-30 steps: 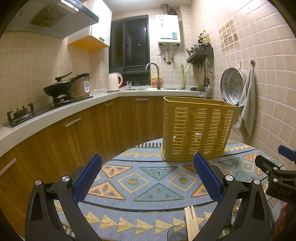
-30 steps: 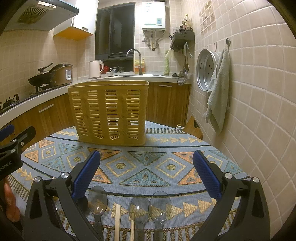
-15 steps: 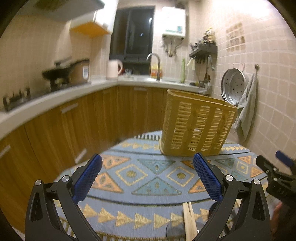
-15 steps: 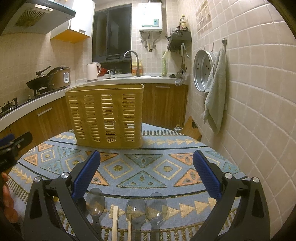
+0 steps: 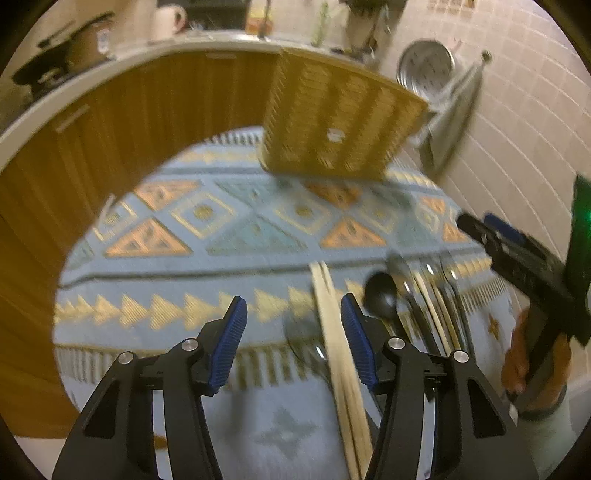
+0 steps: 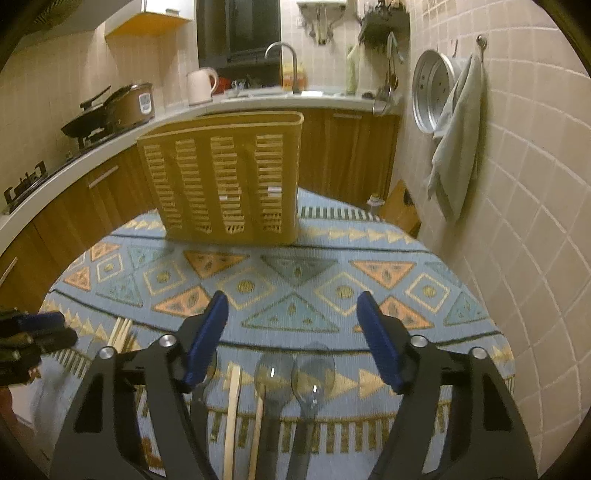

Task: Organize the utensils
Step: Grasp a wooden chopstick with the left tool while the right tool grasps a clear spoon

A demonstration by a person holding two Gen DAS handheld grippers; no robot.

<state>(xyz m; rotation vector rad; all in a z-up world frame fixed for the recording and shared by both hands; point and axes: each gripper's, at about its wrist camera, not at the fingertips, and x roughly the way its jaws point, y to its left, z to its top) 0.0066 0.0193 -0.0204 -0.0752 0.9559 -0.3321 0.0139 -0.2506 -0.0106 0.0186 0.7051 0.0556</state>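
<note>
Left view motion-blurred; chopsticks (image 5: 341,354) and spoon handles (image 6: 303,446) cut off by bottom edge.

Lighting is warm, yellowish indoor light, moderately dim in both views. The window (image 6: 238,29) behind the sink is black. Small white glints sit on the clear spoons (image 6: 295,373), and the tiled wall (image 6: 535,184) carries a soft sheen. The left wrist view is heavily motion-blurred: the yellow basket (image 5: 340,122), the patterned cloth (image 5: 229,229) and the utensils (image 5: 424,295) smear (edges cannot be read cleanly). The right wrist view is sharper, with only slight softness. Both frames show strong fisheye bending, curving the counter (image 6: 74,162), and black vignetted corners.
</note>
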